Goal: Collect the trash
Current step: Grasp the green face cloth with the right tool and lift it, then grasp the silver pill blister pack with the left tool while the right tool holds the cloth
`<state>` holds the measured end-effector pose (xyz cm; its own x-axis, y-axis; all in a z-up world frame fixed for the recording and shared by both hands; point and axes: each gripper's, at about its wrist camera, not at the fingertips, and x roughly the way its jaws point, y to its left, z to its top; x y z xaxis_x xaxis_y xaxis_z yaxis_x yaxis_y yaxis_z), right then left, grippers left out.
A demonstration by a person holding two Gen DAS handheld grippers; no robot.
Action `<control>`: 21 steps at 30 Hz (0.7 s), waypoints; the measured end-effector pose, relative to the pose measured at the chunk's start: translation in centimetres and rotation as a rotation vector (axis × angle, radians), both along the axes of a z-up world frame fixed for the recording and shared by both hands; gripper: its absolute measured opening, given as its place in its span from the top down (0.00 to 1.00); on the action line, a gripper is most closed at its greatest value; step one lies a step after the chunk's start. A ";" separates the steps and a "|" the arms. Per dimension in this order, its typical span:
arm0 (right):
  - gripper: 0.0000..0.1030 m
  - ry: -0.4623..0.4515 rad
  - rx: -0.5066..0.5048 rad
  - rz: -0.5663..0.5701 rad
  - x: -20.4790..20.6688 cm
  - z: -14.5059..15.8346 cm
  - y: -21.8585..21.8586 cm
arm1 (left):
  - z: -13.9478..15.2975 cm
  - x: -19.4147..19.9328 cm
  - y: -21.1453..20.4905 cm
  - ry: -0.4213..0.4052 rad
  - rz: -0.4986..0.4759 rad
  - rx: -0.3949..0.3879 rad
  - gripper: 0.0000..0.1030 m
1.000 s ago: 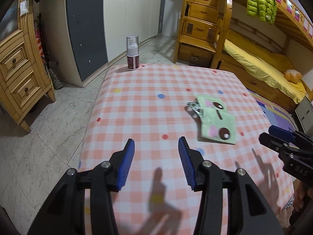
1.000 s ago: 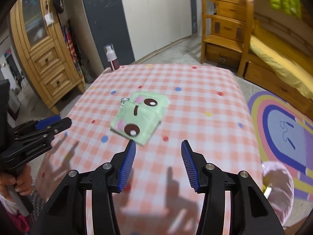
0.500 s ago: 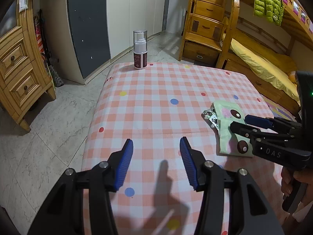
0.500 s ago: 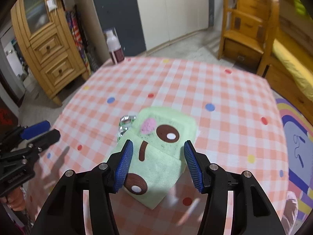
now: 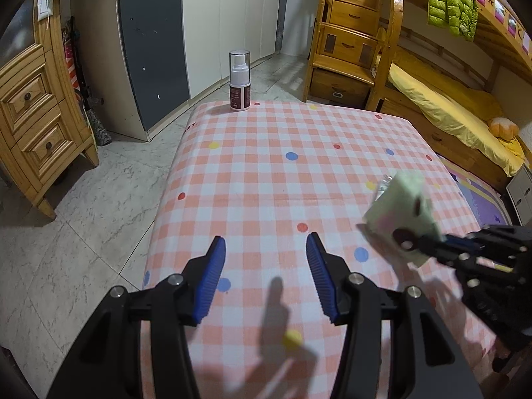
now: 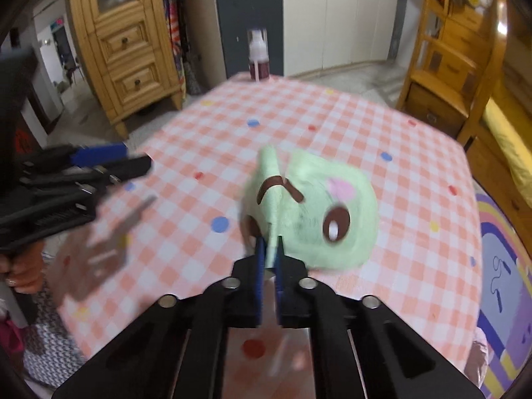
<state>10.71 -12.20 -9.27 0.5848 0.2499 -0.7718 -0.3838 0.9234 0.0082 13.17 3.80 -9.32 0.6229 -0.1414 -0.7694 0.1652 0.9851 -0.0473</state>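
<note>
Green napkin point(image 6: 319, 212) with a printed cartoon face, now pinched by a folded edge between the blue pads of the right gripper point(image 6: 270, 249) and lifted off the checked tablecloth point(image 6: 382, 133), hanging crumpled and blurred just above the cloth. A second ago lay flat near the middle of the table, with those jaws standing wide above it; since then clamped almost fully shut on the thin paper, so the grab looks made. Seen from the left wrist as a pale green wad point(image 5: 400, 212) raised at the tip of the right gripper point(image 5: 429, 244) over the table's right side. A small crinkled silver scrap point(image 5: 384, 183) peeks out behind the napkin's top edge; whether lifted along with it or still on the cloth cannot be told. Left gripper point(image 5: 262, 276) about half open, holding nothing, hovering over the near edge of the table and widening slightly. Spray bottle point(image 5: 239, 81) upright at the far corner, well apart from all this and untouched. Next step, by judgement: carrying the napkin to wherever the trash goes, no bin plainly in view; then probably the silver scrap, if left behind.
</note>
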 end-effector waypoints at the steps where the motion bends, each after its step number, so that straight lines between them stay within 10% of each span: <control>1: 0.96 -0.030 0.009 -0.001 -0.9 1.1 -0.4 | 0.1 -0.2 0.0 -0.002 -0.004 0.002 0.49; 9: 0.96 -0.083 0.185 0.002 -4.7 7.0 -4.0 | 0.7 -1.7 -2.7 -0.022 -0.053 0.013 0.38; 18: 0.87 0.055 0.026 -0.019 -5.8 0.8 -2.7 | 0.6 -2.7 -2.3 -0.020 -0.029 0.029 0.38; 21: 0.69 0.045 0.048 -0.041 -6.8 0.6 -3.3 | 0.6 -2.8 -1.9 -0.020 -0.018 0.033 0.38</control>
